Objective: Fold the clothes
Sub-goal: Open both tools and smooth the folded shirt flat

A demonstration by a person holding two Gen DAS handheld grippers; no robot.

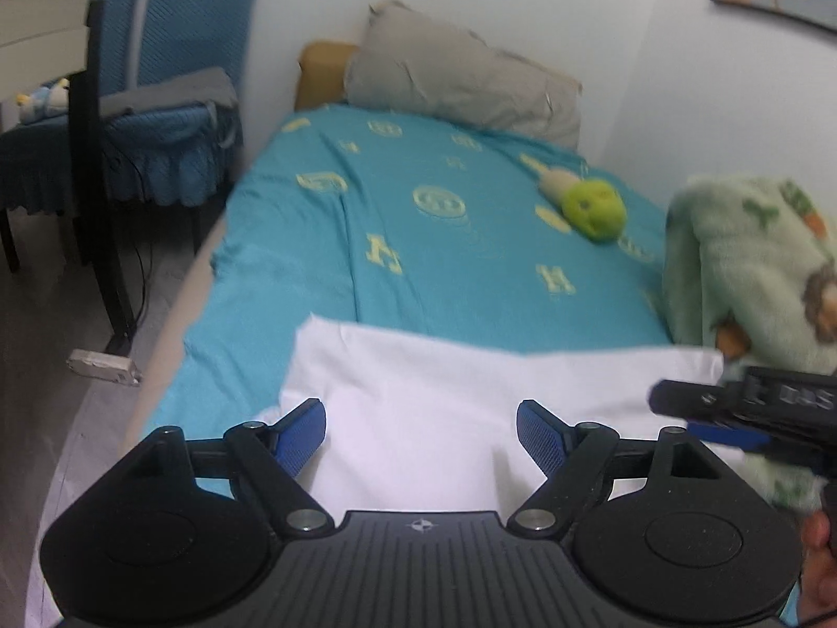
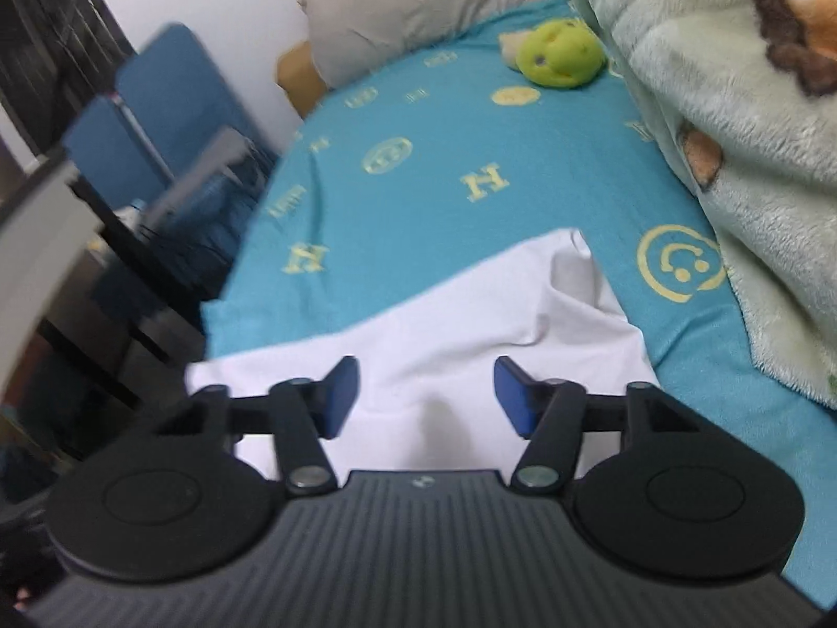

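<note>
White garment (image 1: 460,408): spread on turquoise bedsheet (image 1: 418,220), near edge of bed. Left gripper (image 1: 421,434): jaws apart, above cloth, apparently not touching. Right gripper (image 2: 426,397): jaws apart, likewise. Green plush toy (image 2: 560,55) beyond.

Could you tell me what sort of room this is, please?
Most likely a bedroom: a bed with a teal sheet, a grey pillow at its head, and a fleece blanket alongside.
</note>
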